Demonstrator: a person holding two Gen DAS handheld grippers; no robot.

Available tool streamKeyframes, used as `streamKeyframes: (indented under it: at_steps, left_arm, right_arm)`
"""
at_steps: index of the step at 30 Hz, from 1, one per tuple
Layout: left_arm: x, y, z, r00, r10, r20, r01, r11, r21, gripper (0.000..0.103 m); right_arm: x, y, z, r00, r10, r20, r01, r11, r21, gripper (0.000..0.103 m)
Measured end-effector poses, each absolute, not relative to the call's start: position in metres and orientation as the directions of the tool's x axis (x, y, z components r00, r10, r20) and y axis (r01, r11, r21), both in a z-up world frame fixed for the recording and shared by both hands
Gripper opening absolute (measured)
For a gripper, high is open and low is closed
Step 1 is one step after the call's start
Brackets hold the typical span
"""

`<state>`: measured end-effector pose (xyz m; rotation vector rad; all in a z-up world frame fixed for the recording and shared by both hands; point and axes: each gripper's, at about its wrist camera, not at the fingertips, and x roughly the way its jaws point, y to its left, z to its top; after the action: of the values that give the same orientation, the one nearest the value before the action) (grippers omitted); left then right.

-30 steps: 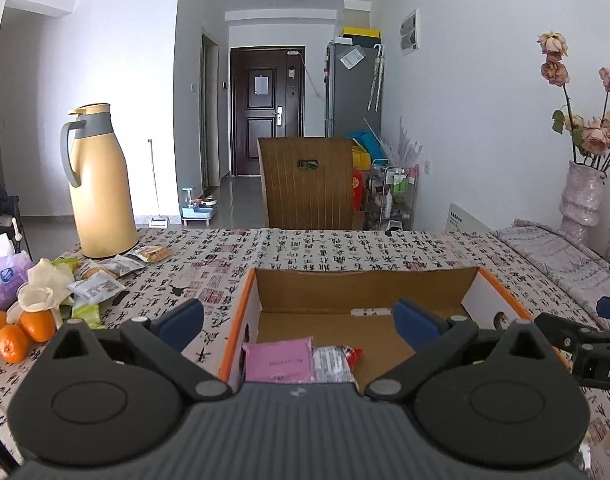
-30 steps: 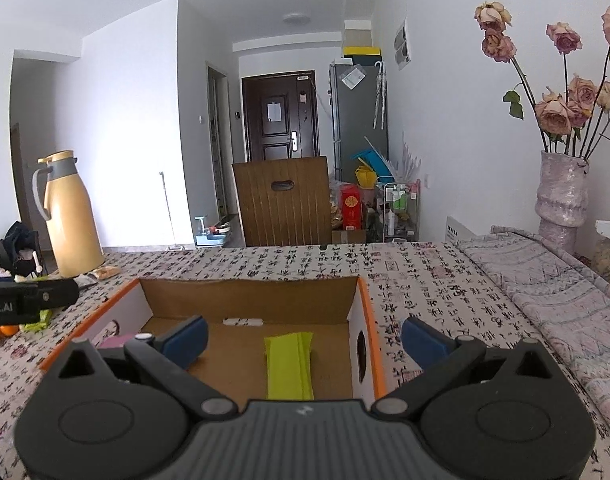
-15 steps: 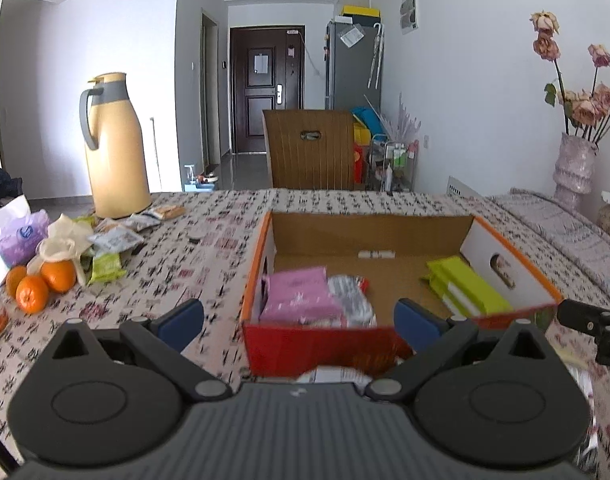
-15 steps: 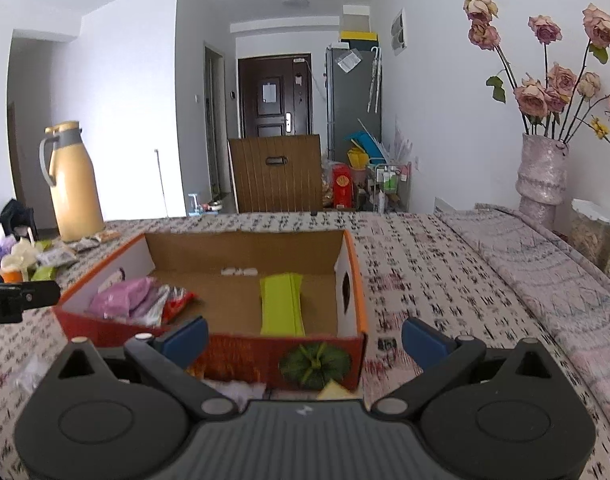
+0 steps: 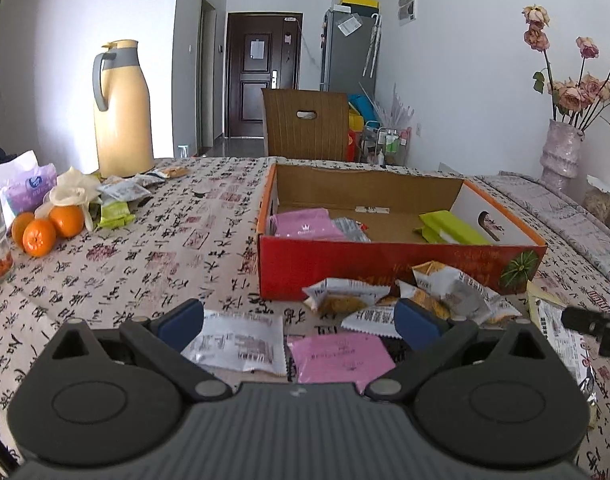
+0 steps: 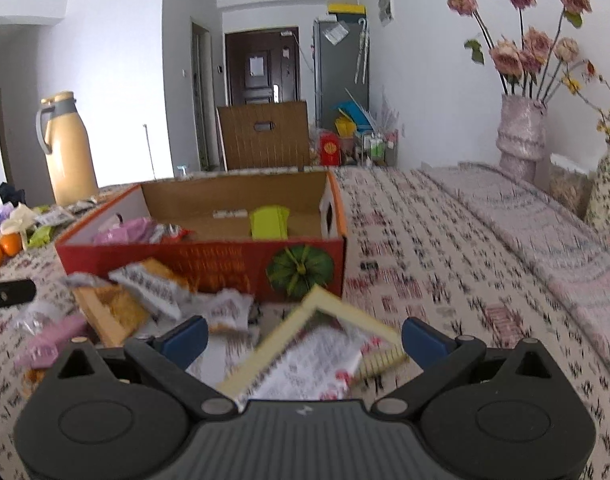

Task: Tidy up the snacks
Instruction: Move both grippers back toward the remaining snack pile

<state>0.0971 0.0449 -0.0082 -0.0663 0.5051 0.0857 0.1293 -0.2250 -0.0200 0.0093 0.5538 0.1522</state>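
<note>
While both fingers gape empty, only the left view shows oranges (image 5: 49, 226) sharply.

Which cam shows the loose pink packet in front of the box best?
Left wrist. The pink packet lies flat and sharp between the open left gripper fingers, near the box. The right wrist view catches it only as a motion-blurred pink patch at the left edge.

Matt cardboard box (image 5: 389, 256), glossy (crinkled) foil packets (image 5: 241, 344), cloth tablecloth (image 5: 145, 256).
</note>
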Motion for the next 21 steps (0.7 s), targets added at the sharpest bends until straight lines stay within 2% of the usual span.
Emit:
streamKeyframes:
  at_steps: [12,21]
  left_arm:
    - [0.096,0.041,-0.017,0.852,0.059,-0.521,-0.095,0.995,-0.043,0.103]
    - [0.096,0.039,-0.017,0.848,0.056,-0.528,-0.094,0.995,-0.046,0.103]
  right_arm:
    - [0.139,-0.218,-0.048,0.778,0.104,-0.62,-0.091,0.994,0.054,0.103]
    - [0.144,-0.216,-0.062,0.75,0.101,-0.654,-0.085,0.995,0.056,0.102]
